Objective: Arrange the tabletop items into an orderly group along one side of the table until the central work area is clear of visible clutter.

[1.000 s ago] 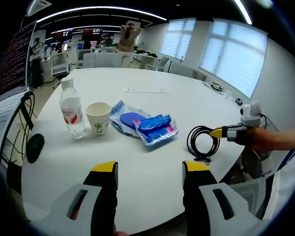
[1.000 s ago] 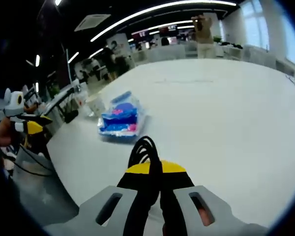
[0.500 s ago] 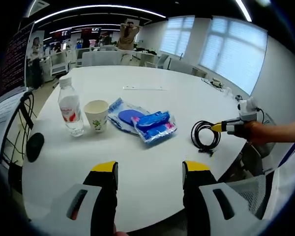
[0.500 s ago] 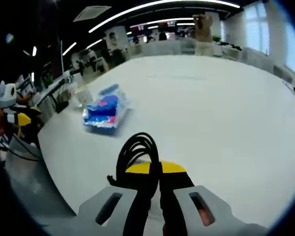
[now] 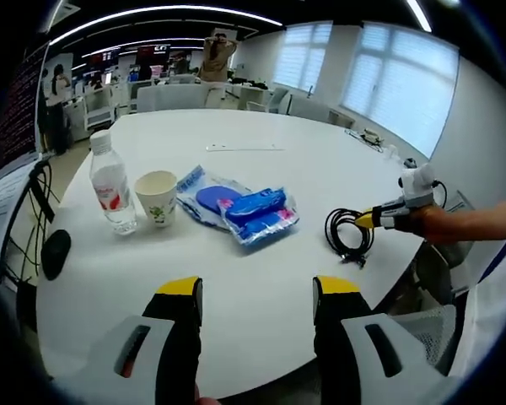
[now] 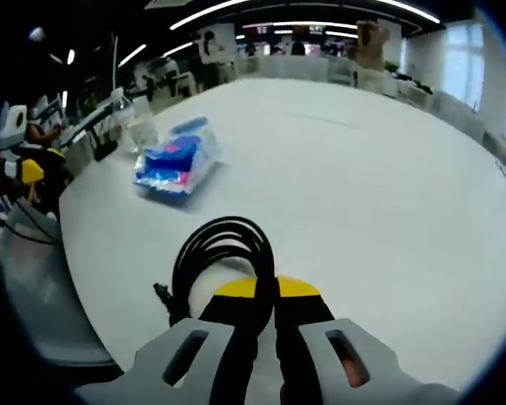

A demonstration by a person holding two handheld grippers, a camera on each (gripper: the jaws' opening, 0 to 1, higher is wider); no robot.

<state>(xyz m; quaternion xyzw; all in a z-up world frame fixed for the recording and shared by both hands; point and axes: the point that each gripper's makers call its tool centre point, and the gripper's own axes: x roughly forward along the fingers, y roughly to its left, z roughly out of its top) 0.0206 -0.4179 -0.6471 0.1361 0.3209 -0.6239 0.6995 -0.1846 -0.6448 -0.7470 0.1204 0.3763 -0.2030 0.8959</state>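
A coiled black cable (image 6: 211, 261) lies on the white table (image 6: 363, 194), and my right gripper (image 6: 266, 291) is shut on its near end. The left gripper view shows the same cable (image 5: 344, 236) at the table's right edge, held by the right gripper (image 5: 373, 220) in a person's hand. My left gripper (image 5: 257, 295) hangs open over the table's near edge, holding nothing. A water bottle (image 5: 108, 184), a paper cup (image 5: 156, 197) and blue plastic packets (image 5: 246, 213) sit in a row beyond it; the packets (image 6: 175, 159) also show in the right gripper view.
A black mouse (image 5: 55, 251) lies at the table's left edge near dark cables. A thin white strip (image 5: 240, 148) lies far across the table. Chairs and desks stand behind, with people in the background. The other gripper (image 6: 21, 169) shows at the left of the right gripper view.
The right gripper has tilted down toward the table with the cable, whose coil now rests flatter on the surface. The left gripper stayed open and nearly still.
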